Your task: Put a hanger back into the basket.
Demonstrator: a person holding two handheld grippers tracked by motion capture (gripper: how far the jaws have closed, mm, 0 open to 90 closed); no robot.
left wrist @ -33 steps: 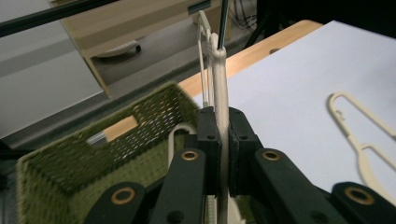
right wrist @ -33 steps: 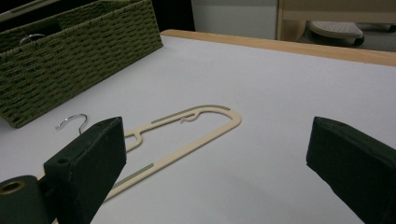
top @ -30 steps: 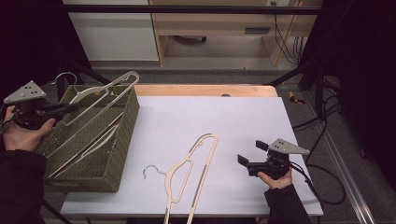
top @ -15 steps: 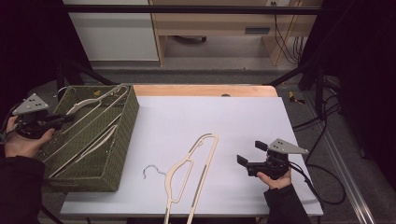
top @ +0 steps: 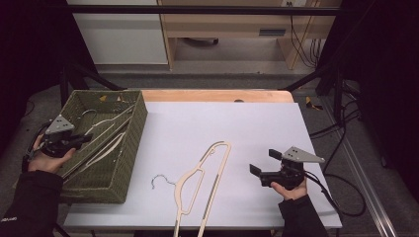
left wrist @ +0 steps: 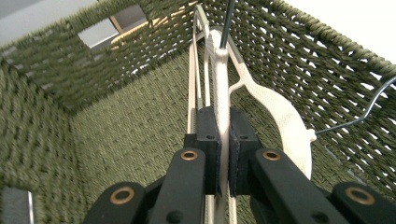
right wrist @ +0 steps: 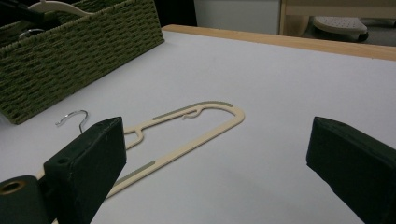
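A white-topped table (top: 237, 133) with a strip of bare wood along its far edge stands in a dim room, with pale cabinets and a wooden bench behind it and cables trailing down on the right. At the table's left end sits a green woven basket (top: 121, 163), and the left gripper (top: 81, 139) reaches over its near-left rim with its jaws pressed tight on a cream hanger (left wrist: 223, 93). In the left gripper view the two black pads pinch the hanger's thin bar between them, the hanger running away along the inside of the basket with its wire hook (left wrist: 369, 109) against the woven wall. From above, that hanger lies slanted inside the basket, from the near-left part toward the far-right corner. A second cream hanger (top: 205, 180) lies flat on the white top, between the basket and the right gripper (top: 262, 164), its metal hook (top: 159, 178) pointing toward the basket and its lower end at the near edge of the table. The right gripper is held near the table's right-front part, jaws spread wide with nothing between them, facing that hanger but apart from it.
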